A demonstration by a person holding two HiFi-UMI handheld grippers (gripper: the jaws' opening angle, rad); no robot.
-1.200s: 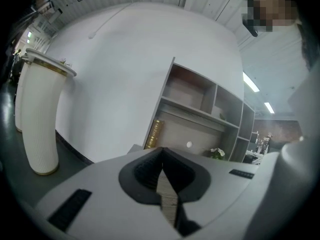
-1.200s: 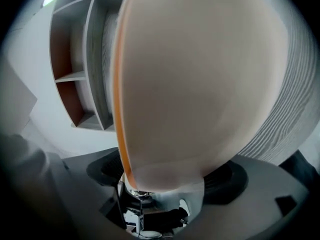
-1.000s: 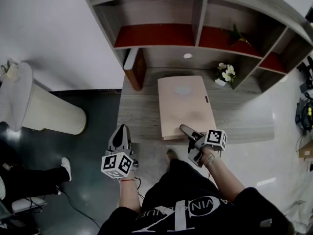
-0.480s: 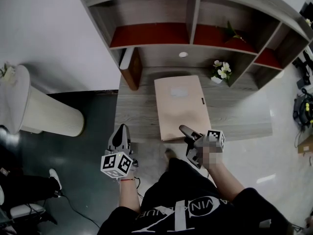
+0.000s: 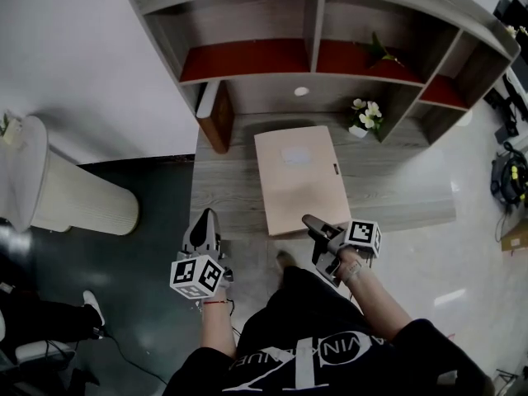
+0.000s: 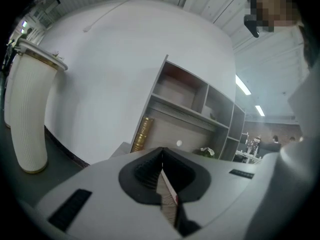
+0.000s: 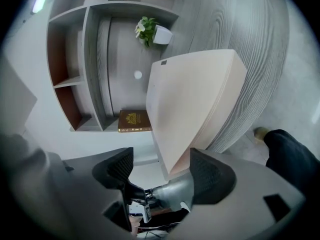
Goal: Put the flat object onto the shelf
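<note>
Right now my right jaws (image 5: 314, 238) (image 7: 162, 167) stand apart around the near corner of the pale peach flat rectangular folder (image 5: 301, 176) (image 7: 195, 99). They have just been closing, yet only one pad meets the folder's edge and the other is clear of it, so nothing is clamped. The folder lies flat on the grey wood-grain table (image 5: 223, 196) (image 7: 250, 29), lengthways toward the shelf, its near edge at the table's front edge. The grey wooden shelf unit with red-lined compartments (image 5: 312, 15) (image 6: 185, 91) (image 7: 90, 59) stands at the back of the table, and the folder's far end is near its lower opening but not inside any compartment. A brown book (image 5: 216, 114) (image 6: 142, 134) (image 7: 135, 120) stands at the left of that opening, and a small white pot of white flowers (image 5: 363, 115) (image 7: 152, 31) sits to the right, just beyond the folder's far corner. My left jaws (image 5: 204, 218) (image 6: 161, 151) are pressed together with nothing between them, held off the table's front-left edge, well apart from the folder.
</note>
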